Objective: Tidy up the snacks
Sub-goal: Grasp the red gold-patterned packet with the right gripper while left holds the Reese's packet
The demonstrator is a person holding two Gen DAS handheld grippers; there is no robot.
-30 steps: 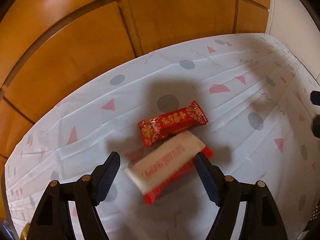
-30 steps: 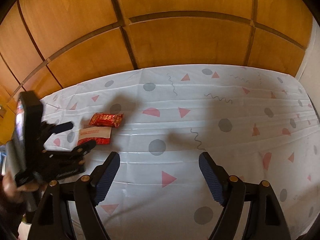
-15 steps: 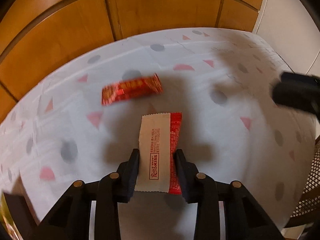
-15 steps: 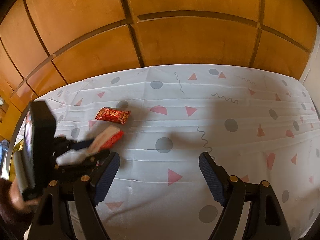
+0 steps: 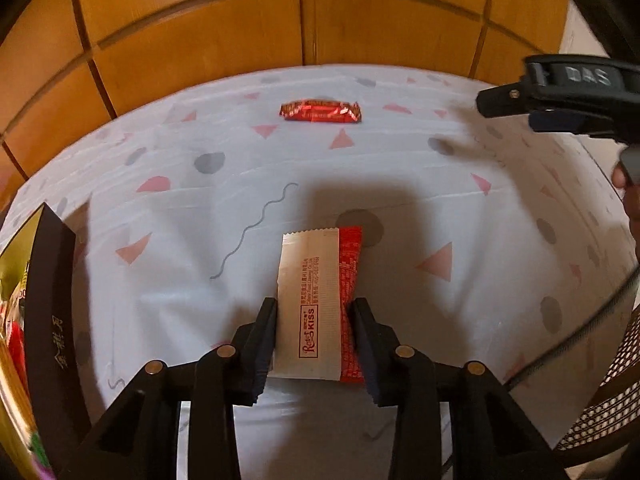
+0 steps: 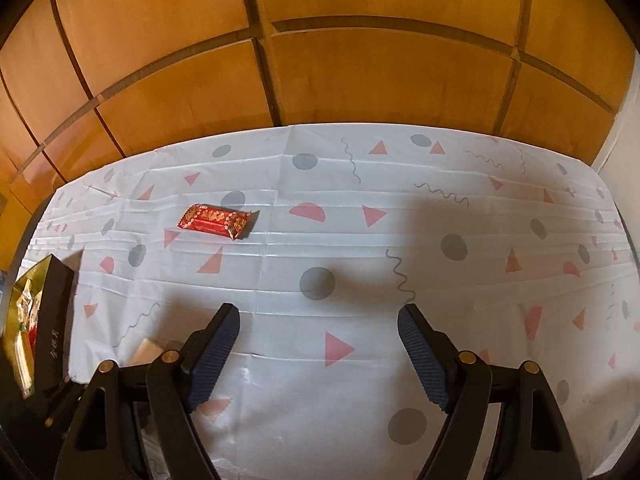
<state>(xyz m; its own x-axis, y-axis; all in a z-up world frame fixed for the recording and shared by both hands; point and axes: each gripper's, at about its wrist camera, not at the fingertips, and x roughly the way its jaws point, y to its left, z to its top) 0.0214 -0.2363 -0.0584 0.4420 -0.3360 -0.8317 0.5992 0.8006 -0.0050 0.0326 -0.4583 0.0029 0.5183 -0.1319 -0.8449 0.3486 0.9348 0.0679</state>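
Observation:
My left gripper (image 5: 315, 306) pinches a white and red snack packet (image 5: 316, 272) at its waist, lifted just over the patterned tablecloth (image 5: 400, 208). Its jaws are opening slightly, but the pads still press on the packet. A red foil candy bar (image 5: 320, 111) lies farther back on the cloth, also seen in the right wrist view (image 6: 218, 221). My right gripper (image 6: 318, 312) hangs open over the cloth with nothing between its fingers. It shows at the upper right of the left wrist view (image 5: 560, 104). A corner of the packet (image 6: 146, 350) peeks out at the lower left.
A dark box with a gold inside and snacks in it (image 5: 52, 300) stands at the left table edge, also seen as the box (image 6: 52, 320). A wooden panelled wall (image 6: 360, 60) runs behind the table. A wicker chair (image 5: 612, 380) and a cable sit at the right.
My left gripper closed on the white and red packet, lifted it and carried it towards the left, bringing the box into view. The red bar stayed put. The right gripper held still.

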